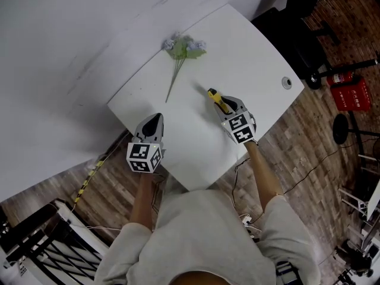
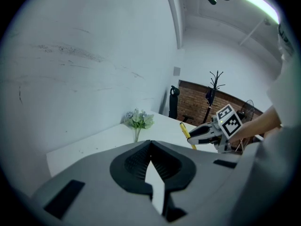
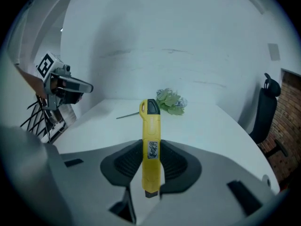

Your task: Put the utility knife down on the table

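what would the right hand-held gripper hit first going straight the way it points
Probably the white table top, short of the artificial flower bunch; the yellow utility knife it holds would touch first.

Even, cool light on the pale table, fisheye bending and dark corners in both gripper views.

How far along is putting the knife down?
Nothing is finished yet. The knife is clamped in the right gripper, tilted down over the table and seemingly clear of it. The left gripper is shut and empty. Left to do: lower the knife onto the table and open the jaws.
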The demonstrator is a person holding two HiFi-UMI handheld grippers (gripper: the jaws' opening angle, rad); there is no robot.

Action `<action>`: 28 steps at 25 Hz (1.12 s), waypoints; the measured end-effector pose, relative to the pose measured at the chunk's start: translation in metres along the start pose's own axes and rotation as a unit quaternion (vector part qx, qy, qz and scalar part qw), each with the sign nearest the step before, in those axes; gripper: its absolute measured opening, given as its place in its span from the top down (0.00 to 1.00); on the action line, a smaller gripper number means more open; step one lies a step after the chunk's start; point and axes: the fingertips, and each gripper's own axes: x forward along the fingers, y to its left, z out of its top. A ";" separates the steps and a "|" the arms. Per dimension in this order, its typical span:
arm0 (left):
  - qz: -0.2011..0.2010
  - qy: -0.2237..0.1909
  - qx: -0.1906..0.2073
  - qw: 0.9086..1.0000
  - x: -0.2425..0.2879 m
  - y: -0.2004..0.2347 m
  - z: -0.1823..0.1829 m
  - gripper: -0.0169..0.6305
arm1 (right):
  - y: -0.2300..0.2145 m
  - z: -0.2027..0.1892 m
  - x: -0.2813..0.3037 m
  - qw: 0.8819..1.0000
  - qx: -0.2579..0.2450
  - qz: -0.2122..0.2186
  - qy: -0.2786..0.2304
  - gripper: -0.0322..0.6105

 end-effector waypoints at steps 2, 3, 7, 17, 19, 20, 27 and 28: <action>0.002 0.001 0.000 1.000 0.000 0.003 -0.001 0.96 | -0.001 -0.001 0.010 1.000 -0.024 0.007 0.015 0.78; 0.002 0.001 0.000 1.000 0.000 0.004 -0.001 0.96 | -0.001 -0.002 0.014 0.999 -0.035 0.009 0.021 0.78; 0.003 0.003 0.006 1.000 0.000 0.010 0.001 0.96 | 0.001 -0.003 0.030 0.995 -0.086 0.022 0.048 0.78; 0.008 0.009 0.005 1.000 -0.001 0.017 0.001 0.96 | 0.016 -0.010 0.059 0.955 -0.264 0.074 0.117 0.78; 0.008 0.010 0.005 1.000 -0.002 0.019 0.000 0.96 | 0.017 -0.011 0.064 0.950 -0.274 0.079 0.125 0.78; 0.009 0.011 0.005 1.000 -0.002 0.019 0.000 0.96 | 0.017 -0.011 0.067 0.949 -0.277 0.081 0.127 0.78; 0.010 0.011 0.005 1.000 -0.001 0.022 -0.001 0.96 | 0.016 -0.020 0.082 0.945 -0.275 0.095 0.150 0.78; 0.010 0.011 0.005 1.000 -0.002 0.022 0.000 0.96 | 0.017 -0.021 0.083 0.944 -0.275 0.097 0.153 0.78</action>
